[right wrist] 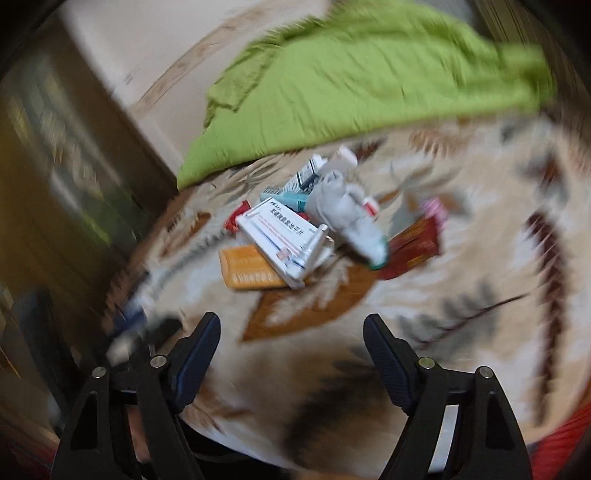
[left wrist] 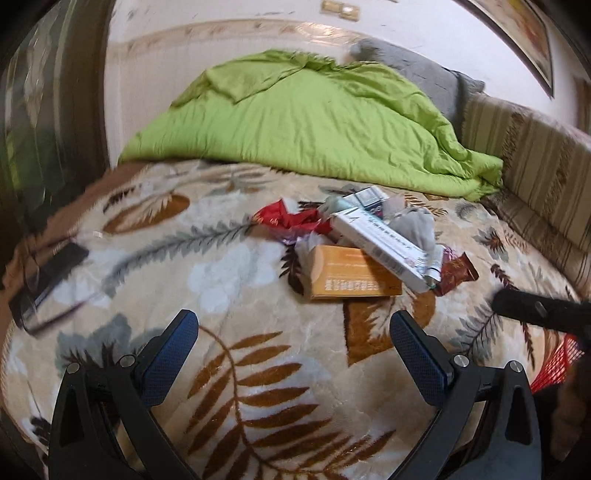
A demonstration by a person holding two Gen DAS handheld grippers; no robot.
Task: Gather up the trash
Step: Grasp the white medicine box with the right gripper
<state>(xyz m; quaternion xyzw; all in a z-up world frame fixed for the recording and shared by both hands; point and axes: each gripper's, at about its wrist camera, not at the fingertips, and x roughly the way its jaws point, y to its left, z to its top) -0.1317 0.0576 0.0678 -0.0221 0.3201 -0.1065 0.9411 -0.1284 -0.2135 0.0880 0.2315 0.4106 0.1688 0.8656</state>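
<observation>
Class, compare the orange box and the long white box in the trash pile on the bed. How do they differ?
The orange box lies flat on the blanket; the white box rests tilted, partly on top of it. The orange box is shorter and broader; the white box is longer and narrower. Both are printed cardboard cartons, untouched by either gripper.

I see a bed with leaf-print blanket (left wrist: 155,266); green duvet (left wrist: 314,122) at twelve o'clock, striped headboard (left wrist: 535,173) at two, pale wall (left wrist: 229,14) behind.

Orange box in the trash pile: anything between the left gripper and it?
Nothing visible. The open left gripper faces the flat orange cardboard box across bare leaf-patterned blanket. A long white carton overlaps only the box's far edge.
</observation>
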